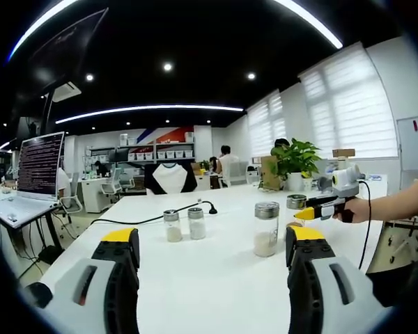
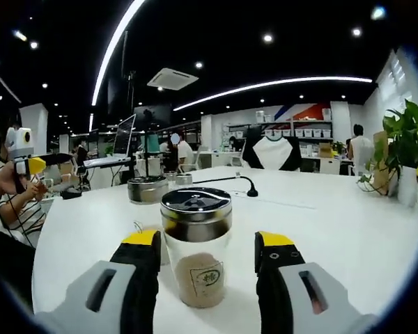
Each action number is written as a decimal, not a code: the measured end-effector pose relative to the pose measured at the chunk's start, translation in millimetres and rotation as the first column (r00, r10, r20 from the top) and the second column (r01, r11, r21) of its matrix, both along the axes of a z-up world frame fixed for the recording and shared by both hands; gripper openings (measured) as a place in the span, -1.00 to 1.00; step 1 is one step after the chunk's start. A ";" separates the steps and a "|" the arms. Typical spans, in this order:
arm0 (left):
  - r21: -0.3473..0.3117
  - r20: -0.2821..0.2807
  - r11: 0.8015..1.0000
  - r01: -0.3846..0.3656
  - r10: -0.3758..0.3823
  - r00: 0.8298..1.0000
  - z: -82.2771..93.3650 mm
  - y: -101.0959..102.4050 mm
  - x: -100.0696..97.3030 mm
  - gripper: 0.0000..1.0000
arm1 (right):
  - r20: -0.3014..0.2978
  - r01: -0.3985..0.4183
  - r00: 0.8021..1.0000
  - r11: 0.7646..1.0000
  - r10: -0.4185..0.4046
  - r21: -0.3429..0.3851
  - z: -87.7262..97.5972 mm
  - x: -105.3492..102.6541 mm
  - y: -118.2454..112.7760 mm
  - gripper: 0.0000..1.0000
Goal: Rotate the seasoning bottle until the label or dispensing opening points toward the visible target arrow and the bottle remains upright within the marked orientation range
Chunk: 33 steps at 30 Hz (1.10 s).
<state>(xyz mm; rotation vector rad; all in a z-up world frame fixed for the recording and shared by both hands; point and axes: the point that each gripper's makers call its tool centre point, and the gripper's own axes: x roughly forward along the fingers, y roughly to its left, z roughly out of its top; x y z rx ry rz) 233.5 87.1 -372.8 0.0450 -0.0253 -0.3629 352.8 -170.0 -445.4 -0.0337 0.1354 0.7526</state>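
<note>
Your right gripper view puts the seasoning bottle upright on the white table, between your right gripper's spread jaws, not clearly touched; a label faces the camera. Your left gripper view shows more bottles: two small shakers and a taller jar ahead of your left gripper, jaws spread on nothing. There your right gripper reaches in from the right, forearm level, at a metal-lidded bottle.
</note>
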 end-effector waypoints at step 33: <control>0.000 -0.002 1.000 0.009 -0.009 1.000 -0.8 -4.1 0.4 0.85 | -0.021 -0.039 0.999 0.999 0.038 -0.037 -2.6 2.6 10.1 -0.25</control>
